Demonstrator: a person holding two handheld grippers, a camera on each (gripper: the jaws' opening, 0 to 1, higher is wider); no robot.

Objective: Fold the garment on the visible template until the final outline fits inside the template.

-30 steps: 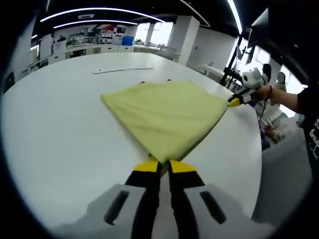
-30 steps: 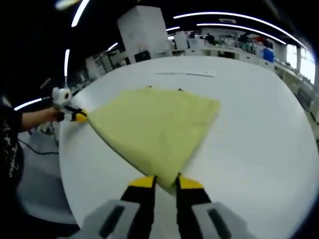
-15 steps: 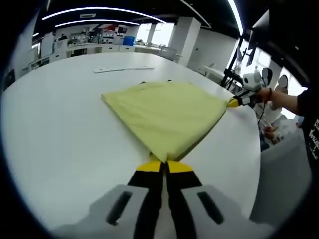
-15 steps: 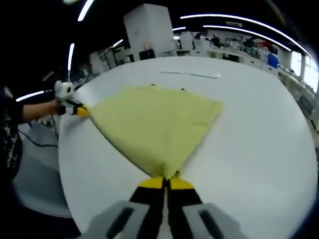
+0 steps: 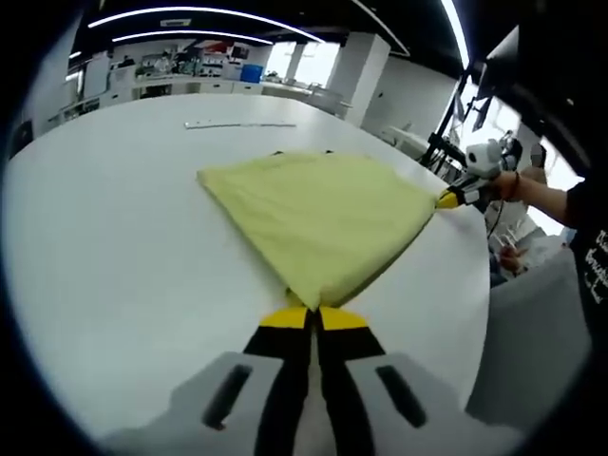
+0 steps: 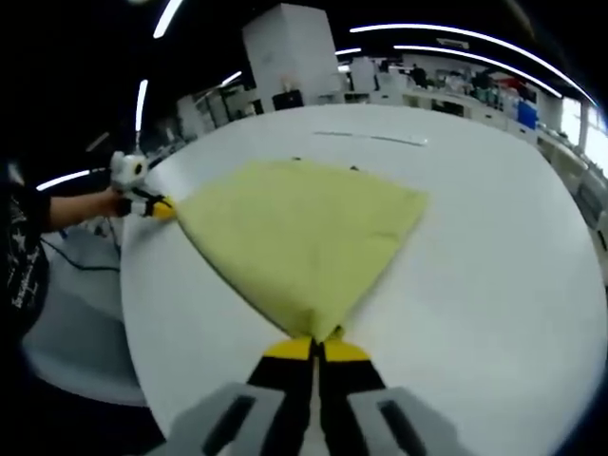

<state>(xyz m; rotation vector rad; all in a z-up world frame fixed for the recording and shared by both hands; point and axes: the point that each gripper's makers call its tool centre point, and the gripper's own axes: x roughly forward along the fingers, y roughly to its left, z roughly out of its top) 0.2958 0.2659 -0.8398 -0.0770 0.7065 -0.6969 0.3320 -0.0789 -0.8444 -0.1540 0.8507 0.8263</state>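
Two claws are on the yellow garment (image 5: 318,214), one at each near corner, and the cloth lies spread flat on the white round surface (image 5: 104,237). In the left gripper view, the left claw (image 5: 313,318) has its yellow-tipped jaws pressed together on the nearest corner of the fabric, the point of cloth pinched right between them. Off at the right of that view the right claw (image 5: 448,199) grips the garment's other corner at the surface's edge, with a person's hand (image 5: 499,185) behind it.

Switch to the right gripper view: the right claw (image 6: 316,347) is likewise closed tight on a corner of the garment (image 6: 299,228), jaws together with fabric between. At the left, the left claw (image 6: 161,209) holds its corner by the rim of the surface (image 6: 494,285), a person's arm (image 6: 76,207) reaching in behind it.

The garment reads as a folded, roughly fan-shaped panel, its near edge pulled taut between the two held corners (the far edge lies loose toward the middle of the surface). Small dark marks (image 5: 276,152) peek out just beyond its far edge, too small to make out. Farther off, a thin pale strip (image 5: 239,124) lies on the surface, well apart from the cloth. Beyond the surface, benches and ceiling light strips (image 5: 199,13) line the room.
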